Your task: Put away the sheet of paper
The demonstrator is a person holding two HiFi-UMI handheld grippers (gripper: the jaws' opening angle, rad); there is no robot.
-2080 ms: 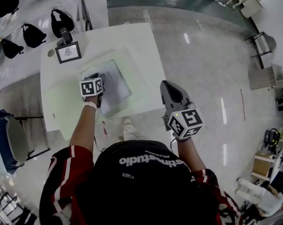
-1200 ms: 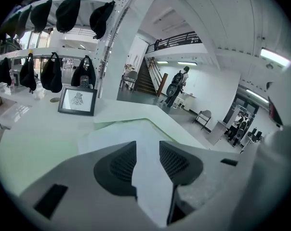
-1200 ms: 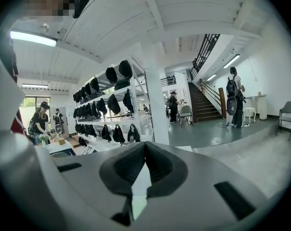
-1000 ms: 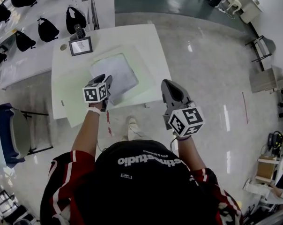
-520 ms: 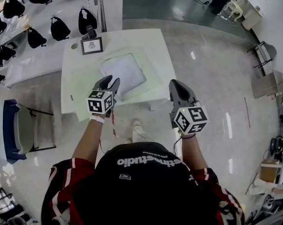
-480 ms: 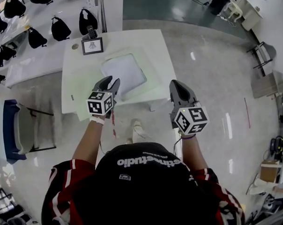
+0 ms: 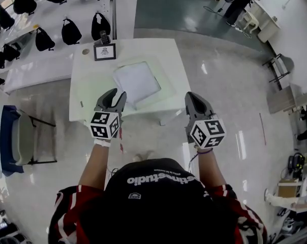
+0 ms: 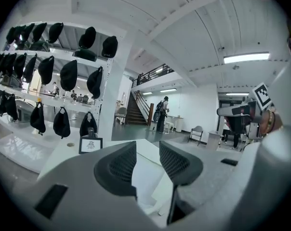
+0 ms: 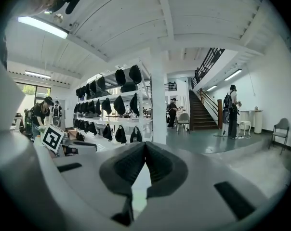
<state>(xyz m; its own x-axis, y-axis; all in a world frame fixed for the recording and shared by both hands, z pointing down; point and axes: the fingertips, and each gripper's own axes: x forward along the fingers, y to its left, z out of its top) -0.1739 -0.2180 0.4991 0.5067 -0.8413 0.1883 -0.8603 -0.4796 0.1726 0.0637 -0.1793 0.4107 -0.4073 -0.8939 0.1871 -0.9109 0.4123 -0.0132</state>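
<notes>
Your left gripper (image 7: 117, 94) hangs off the near edge of the table (image 7: 163, 55), jaws apart and empty. Your right gripper (image 7: 193, 96) is off the same edge, jaws closed on nothing. The sheet of paper (image 7: 136, 81) lies flat mid-table, touched by neither gripper. Whether a sleeve encloses it cannot be told. Judgement: the task is either finished or not yet begun.

Ahead of your left tongs (image 7: 116, 93) the near side of the surface (image 7: 85, 88) lies open, and only a framed card (image 7: 104, 52) with a dark device (image 7: 103, 37) behind it stands at 11 o'clock by the far edge.
</notes>
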